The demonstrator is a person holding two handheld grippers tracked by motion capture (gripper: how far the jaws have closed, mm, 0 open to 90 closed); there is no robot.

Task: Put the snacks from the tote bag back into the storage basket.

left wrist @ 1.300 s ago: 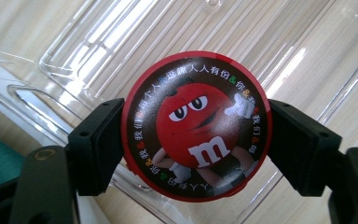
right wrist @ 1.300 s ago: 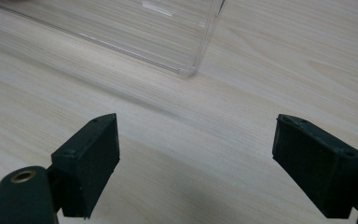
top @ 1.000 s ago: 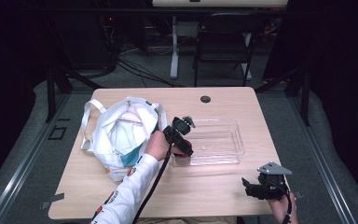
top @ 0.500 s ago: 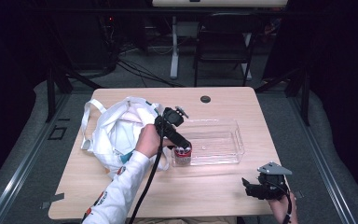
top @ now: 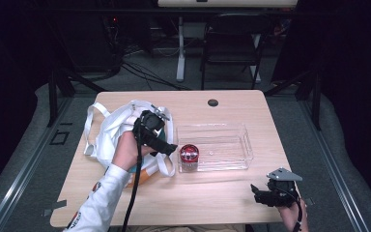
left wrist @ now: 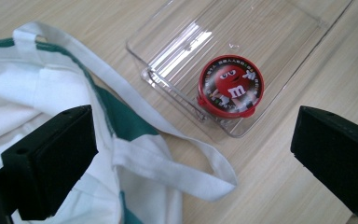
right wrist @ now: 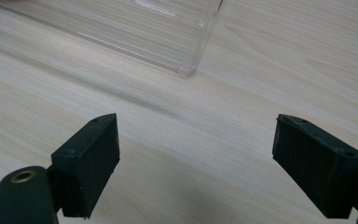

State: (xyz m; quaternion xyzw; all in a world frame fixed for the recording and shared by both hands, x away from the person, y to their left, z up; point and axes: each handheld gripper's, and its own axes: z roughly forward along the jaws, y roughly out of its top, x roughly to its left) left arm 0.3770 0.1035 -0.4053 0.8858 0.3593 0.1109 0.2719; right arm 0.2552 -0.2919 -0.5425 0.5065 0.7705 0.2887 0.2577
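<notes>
One red-lidded M&M's tub (top: 189,155) on the table, one clear plastic tray (top: 232,133), one white-and-green tote bag (top: 107,135) and two grippers — that's the whole count. The tub stands upright in the tray's near-left corner, right against the tray wall, lid up with the red M&M character showing in the left gripper view (left wrist: 231,88).

The left gripper (top: 166,146) hovers over the bag's right edge, just left of the tub and not touching it. Its jaws have just been opening and now stand wide, with nothing between them. In the left gripper view (left wrist: 193,154) the tub sits ahead of the jaws, a bit toward the right one, with a white bag strap (left wrist: 168,168) lying across the wood below it.

The right gripper (top: 260,194) sits at the near-right corner of the table (top: 212,203), well apart from the tub — jaws spread wide too, empty, with only bare wood and the tray's corner (right wrist: 186,65) ahead of it.
</notes>
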